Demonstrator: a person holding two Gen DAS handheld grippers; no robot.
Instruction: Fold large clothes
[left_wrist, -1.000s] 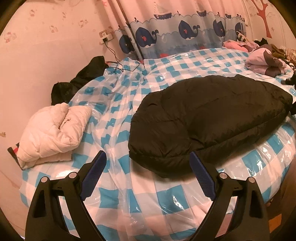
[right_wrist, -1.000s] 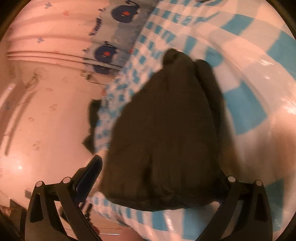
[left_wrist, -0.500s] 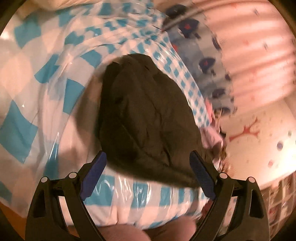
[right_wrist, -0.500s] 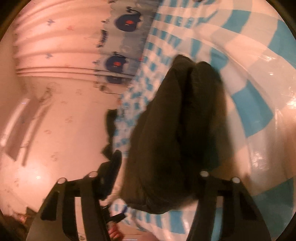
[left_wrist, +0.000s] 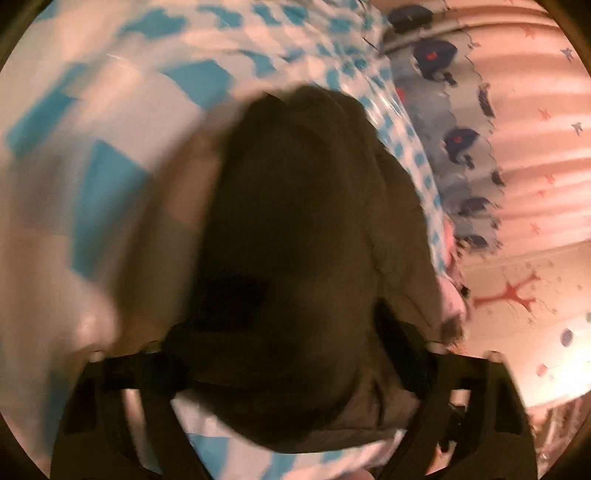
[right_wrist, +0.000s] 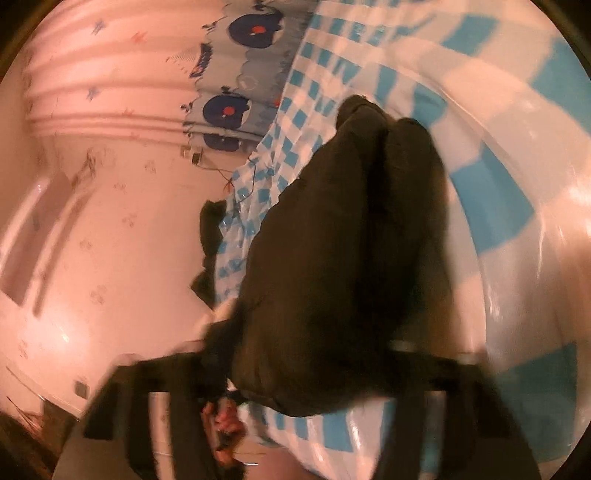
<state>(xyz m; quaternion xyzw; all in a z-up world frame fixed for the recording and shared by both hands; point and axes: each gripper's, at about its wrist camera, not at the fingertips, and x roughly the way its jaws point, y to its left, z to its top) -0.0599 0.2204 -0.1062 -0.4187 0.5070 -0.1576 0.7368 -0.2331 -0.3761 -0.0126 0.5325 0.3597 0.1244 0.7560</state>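
While the black puffer jacket is lying on the checked bed cover, we're closing both the left gripper and right gripper around its near edge; we're biting deep so slippery padding isn't squirming free.

Bed under glossy blue-white checked cover; whale-print curtain behind it, pink wallpapered wall, red tree decal, warm light.
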